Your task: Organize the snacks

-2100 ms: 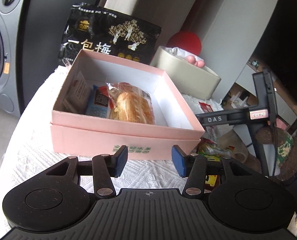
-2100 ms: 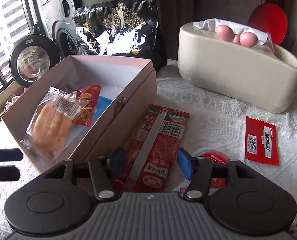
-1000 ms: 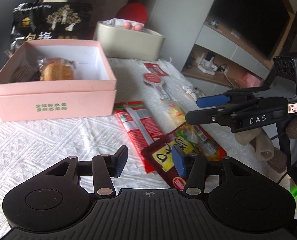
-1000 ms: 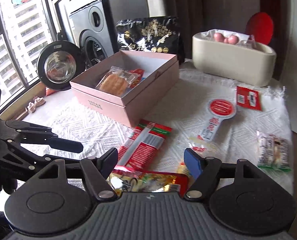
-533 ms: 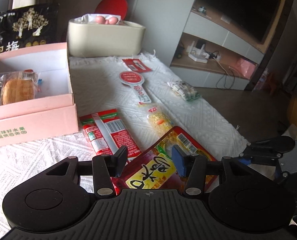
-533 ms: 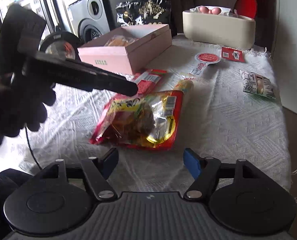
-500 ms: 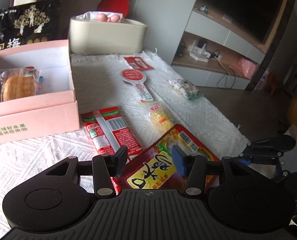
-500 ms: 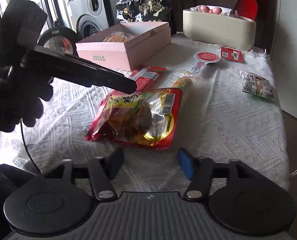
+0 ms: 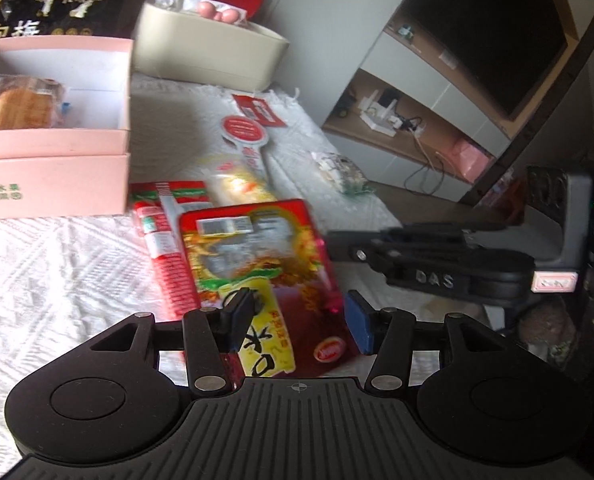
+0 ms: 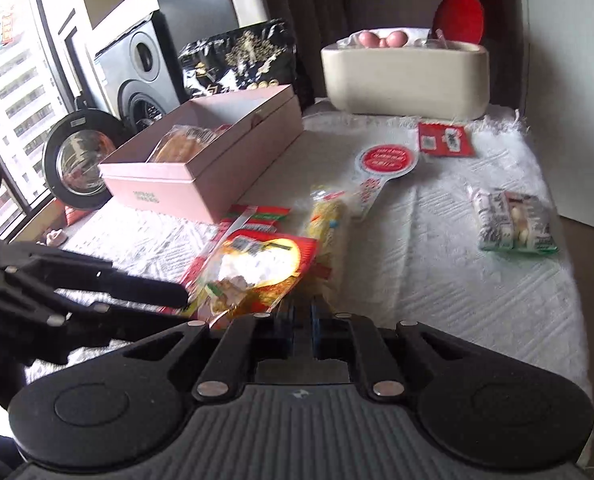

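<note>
Right gripper pinched shut on the near edge of the red snack pouch, near of the pink box; left gripper half-open beside it. Pouch light, crinkly, slippery; best held by its sealed edge

A home, likely a living room in a high-rise flat. A wall-mounted television hangs above wooden shelves with chargers and cables at far right. A washing machine stands far left beside a window facing apartment towers.
</note>
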